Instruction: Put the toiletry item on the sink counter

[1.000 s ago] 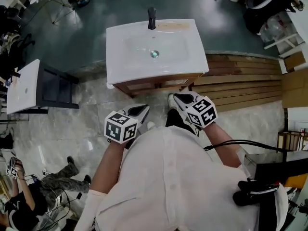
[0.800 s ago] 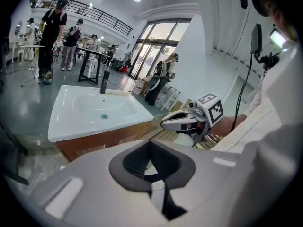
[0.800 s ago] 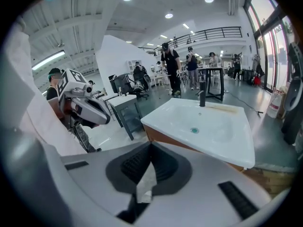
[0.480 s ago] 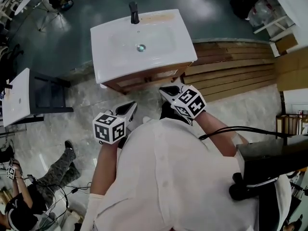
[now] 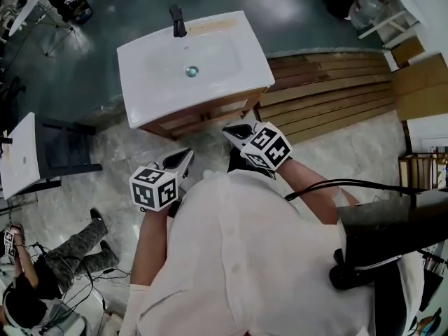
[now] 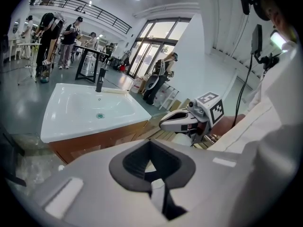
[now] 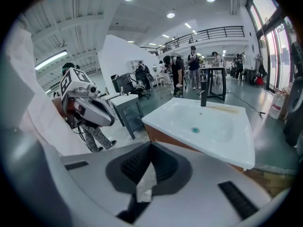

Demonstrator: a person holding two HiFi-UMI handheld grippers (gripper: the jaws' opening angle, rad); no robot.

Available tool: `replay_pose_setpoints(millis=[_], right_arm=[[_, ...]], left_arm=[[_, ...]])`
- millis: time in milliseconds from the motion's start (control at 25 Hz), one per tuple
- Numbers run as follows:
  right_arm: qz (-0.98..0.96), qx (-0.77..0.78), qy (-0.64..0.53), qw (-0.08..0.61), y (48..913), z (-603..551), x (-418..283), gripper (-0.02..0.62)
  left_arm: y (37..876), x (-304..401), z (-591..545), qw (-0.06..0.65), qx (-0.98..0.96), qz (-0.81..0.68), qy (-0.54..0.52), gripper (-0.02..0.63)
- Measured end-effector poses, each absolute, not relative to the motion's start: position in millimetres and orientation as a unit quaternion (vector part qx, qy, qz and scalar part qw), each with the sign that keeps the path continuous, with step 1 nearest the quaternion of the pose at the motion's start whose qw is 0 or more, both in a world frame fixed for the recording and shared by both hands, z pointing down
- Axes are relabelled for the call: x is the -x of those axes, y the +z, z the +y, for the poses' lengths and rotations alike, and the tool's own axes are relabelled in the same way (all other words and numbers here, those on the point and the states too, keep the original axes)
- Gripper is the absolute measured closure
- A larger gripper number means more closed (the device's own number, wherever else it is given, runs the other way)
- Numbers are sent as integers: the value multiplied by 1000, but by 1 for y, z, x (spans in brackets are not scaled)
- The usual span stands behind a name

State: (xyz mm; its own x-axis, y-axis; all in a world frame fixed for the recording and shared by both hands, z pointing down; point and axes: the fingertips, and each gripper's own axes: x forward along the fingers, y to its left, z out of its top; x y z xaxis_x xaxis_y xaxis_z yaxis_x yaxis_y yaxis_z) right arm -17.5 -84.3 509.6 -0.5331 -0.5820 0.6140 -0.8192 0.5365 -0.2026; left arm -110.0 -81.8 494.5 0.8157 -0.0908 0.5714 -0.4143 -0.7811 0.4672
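Just before the sink [image 5: 241, 65], left claw [image 5: 187, 153] and right claw [image 5: 232, 128] sit closed.

Your sink [image 5: 143, 93] is glossy white, with a black tap [image 5: 178, 21] at its back edge and a brown wooden cabinet [image 5: 206, 113] beneath. In front of the sink, your left gripper [image 5: 186, 155] and right gripper [image 5: 234, 129] carry cubes [image 5: 152, 187] patterned with black-and-white squares.
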Motion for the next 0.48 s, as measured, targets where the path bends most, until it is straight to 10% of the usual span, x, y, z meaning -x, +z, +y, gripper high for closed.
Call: replay_pose_setpoints(millis=[480], right_arm=[[-843, -416, 241, 240, 514, -82, 13, 591]], left_arm=[[501, 101, -79, 300, -902, -133, 279, 600]])
